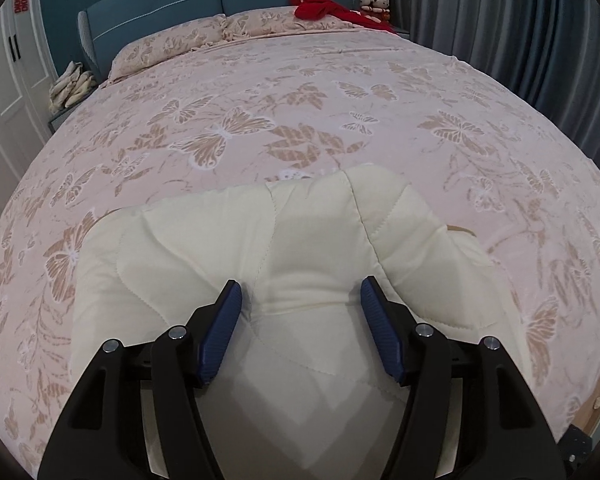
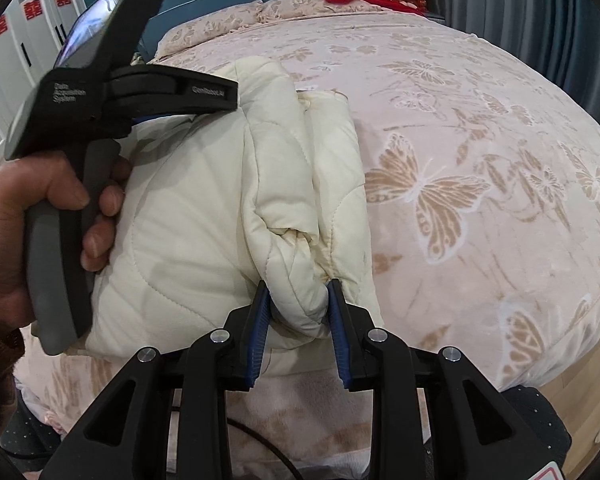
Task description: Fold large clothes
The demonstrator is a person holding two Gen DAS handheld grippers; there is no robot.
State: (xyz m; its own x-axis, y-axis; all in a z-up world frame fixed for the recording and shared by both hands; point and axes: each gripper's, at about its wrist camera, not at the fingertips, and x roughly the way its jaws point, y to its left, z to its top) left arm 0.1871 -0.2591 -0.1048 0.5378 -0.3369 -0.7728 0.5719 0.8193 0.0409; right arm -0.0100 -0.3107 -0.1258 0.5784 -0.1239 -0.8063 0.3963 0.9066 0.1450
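A cream quilted jacket (image 1: pixel 312 240) lies folded in a thick bundle at the near edge of the bed. In the left wrist view my left gripper (image 1: pixel 300 286) straddles a raised fold of it, and the blue pads (image 1: pixel 226 312) press into the padding on both sides. In the right wrist view my right gripper (image 2: pixel 298 284) is shut on the rolled right end of the jacket (image 2: pixel 204 200), which bulges out between the pads. A hand (image 2: pixel 28 216) holds the left tool's handle at the left of that view; its fingertips are hidden behind the jacket.
The bed's pink butterfly cover (image 1: pixel 340 120) spreads wide beyond the jacket. Pillows (image 1: pixel 172 44), a red garment (image 1: pixel 324 8) and dolls (image 1: pixel 374 2) sit at the headboard. Grey curtains (image 1: pixel 520 28) hang on the right, white wardrobe doors (image 1: pixel 8 92) on the left. The wooden bed frame (image 2: pixel 580 360) shows lower right.
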